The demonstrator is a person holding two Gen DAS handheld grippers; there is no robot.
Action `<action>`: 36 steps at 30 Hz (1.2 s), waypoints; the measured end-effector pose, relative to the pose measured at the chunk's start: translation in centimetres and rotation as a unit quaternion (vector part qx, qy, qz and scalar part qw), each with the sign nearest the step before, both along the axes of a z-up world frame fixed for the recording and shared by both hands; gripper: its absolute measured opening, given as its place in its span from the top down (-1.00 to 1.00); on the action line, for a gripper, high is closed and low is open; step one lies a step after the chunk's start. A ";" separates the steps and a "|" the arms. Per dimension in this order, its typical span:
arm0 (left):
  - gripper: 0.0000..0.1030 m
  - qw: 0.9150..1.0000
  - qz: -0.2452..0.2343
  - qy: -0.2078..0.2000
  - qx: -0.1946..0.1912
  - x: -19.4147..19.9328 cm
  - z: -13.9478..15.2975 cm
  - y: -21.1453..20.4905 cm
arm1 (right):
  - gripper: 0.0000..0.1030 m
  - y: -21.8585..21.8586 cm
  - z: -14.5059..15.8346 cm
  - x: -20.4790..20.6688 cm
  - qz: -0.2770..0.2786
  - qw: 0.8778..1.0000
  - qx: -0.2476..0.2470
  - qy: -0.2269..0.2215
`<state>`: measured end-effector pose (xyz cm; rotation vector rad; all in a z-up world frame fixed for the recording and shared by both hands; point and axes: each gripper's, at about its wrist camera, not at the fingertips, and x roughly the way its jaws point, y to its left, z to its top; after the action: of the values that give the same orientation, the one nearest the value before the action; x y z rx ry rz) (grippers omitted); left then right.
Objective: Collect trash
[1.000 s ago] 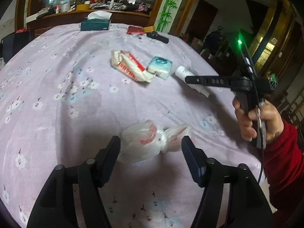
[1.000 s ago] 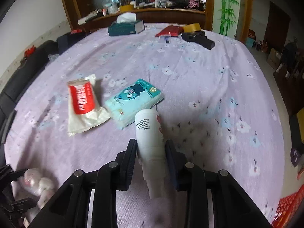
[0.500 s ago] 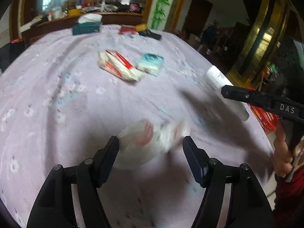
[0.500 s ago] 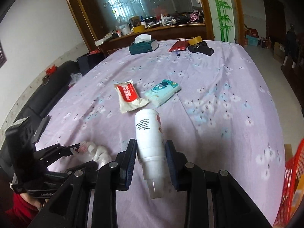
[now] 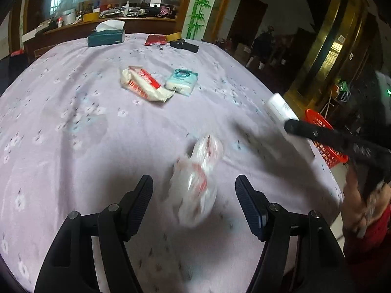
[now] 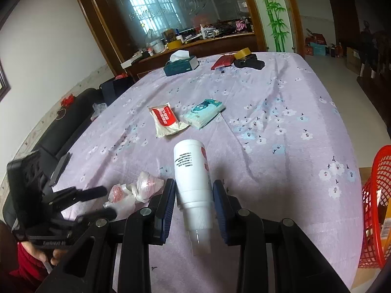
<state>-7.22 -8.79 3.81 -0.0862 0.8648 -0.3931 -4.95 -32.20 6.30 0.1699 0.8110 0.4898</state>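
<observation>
Carrying a white bottle clamped between its two pads, the right gripper has lifted it clear of the purple cloth and swung it toward the red basket, which a second ago was out of its view and now stands just off the cloth's right edge. That puts the bottle close to its drop, by my reading. Nearest the basket on the cloth is only bare fabric.

Farther from the basket, the left gripper hangs with its jaws wide around a crumpled clear bag; neither pad touches it, so it is not yet picked up. The bag has turned end-on between the jaws since a second ago.

Farther again lie a red-and-white wrapper and a pale blue tissue pack, side by side and touching or nearly so, both untouched.

The bag is smeared by blur in the left view, so its contents are unclear. The basket is cut off by the frame; something yellow inside it cannot be identified.
</observation>
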 end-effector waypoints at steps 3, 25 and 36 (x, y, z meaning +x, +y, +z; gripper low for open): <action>-0.33 1.000 -0.010 -0.003 0.021 0.8 -0.7 -1.6 | 0.34 0.1 -0.2 -0.5 -0.001 1.000 -0.001 -0.001; 0.28 0.997 0.050 -0.022 0.053 1.3 -2.1 -2.5 | 0.34 1.1 -3.0 -0.1 -0.030 0.997 -0.059 -0.029; 0.28 0.981 0.127 -0.115 0.086 0.3 -0.3 -3.1 | 0.34 2.1 -2.3 -1.0 -0.041 0.993 -0.080 -0.074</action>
<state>-6.89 -11.92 3.55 0.0098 0.6458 -0.0859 -5.93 -30.14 4.01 0.0187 0.6917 0.3540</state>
